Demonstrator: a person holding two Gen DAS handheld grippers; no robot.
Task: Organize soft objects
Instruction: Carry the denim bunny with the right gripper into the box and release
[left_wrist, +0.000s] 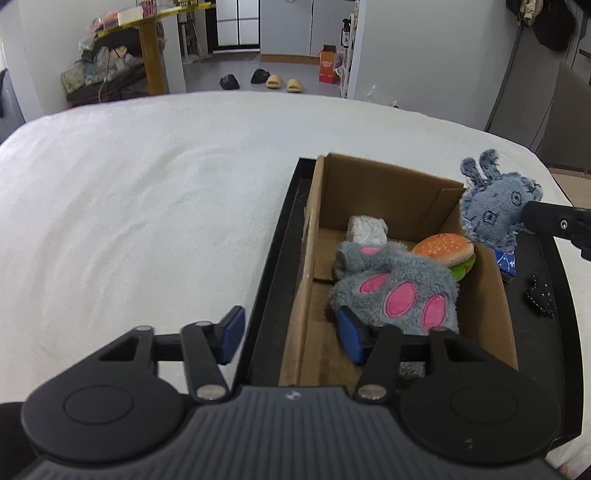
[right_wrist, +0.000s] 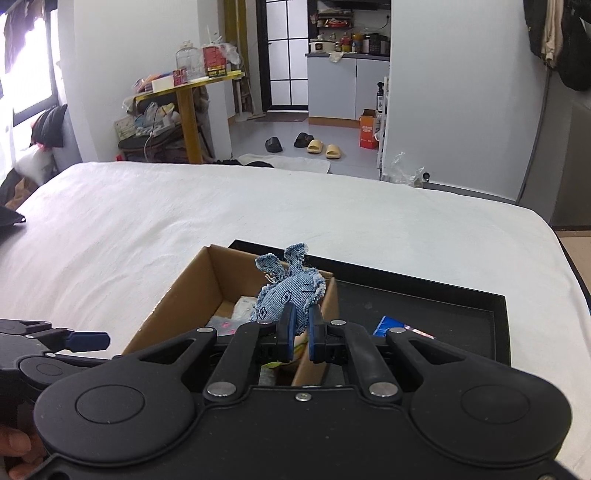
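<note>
From my left wrist view, the gripper body hides the near end of the cardboard box (left_wrist: 406, 192) and the grey paw plush's (left_wrist: 399, 291) near edge. The right gripper (left_wrist: 554, 223) is cut off at the right edge. The small black item (left_wrist: 540, 295) on the tray (left_wrist: 532, 354) is too small to identify.

Both wrist fisheyes look forward and downward over their own fingers, close above the cardboard box (left_wrist: 399, 258) on the bed (left_wrist: 129, 206); both share box, bed, far doorway.
</note>
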